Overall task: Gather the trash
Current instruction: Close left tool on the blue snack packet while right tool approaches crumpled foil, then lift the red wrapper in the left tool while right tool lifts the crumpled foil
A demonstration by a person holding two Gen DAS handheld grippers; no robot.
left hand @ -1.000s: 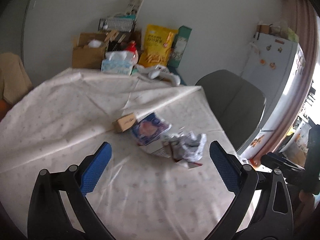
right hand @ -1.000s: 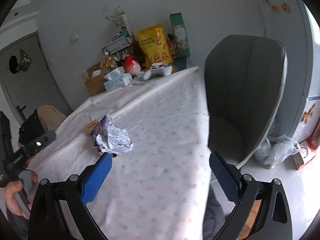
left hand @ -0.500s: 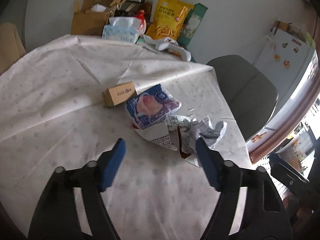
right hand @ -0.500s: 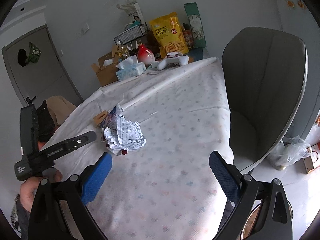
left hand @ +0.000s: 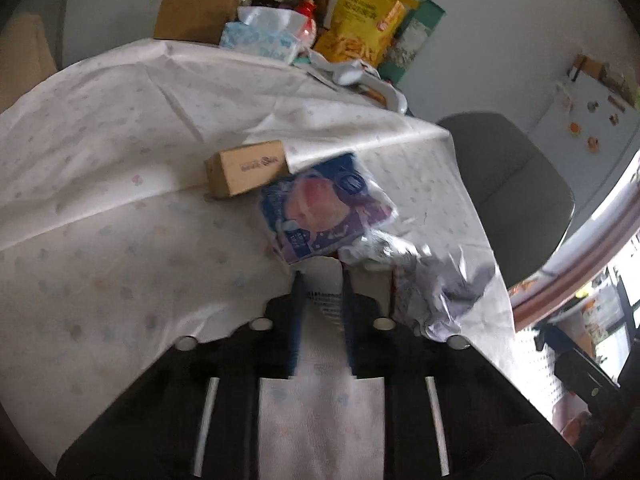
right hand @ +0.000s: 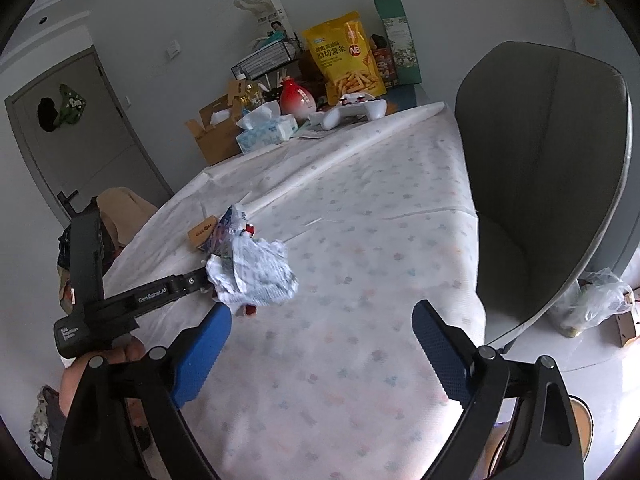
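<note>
Left wrist view looks steeply down, close over the desk (left hand: pixel 100 152); right wrist view looks from farther back. Both share crumpled wrappers (right hand: pixel 256 272) at 12 o'clock.

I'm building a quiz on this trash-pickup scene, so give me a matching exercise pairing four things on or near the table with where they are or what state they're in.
Things:
1. small brown cardboard box
2. blue printed snack wrapper
3. left hand-held gripper
4. right hand-held gripper

States or places:
A. jaws wide open over bare tablecloth
B. jaws closed together at the edge of the crumpled white paper
C. lies behind the wrapper, farther up the table
D. lies between the box and the crumpled paper

Pairs: 1-C, 2-D, 3-B, 4-A
</note>
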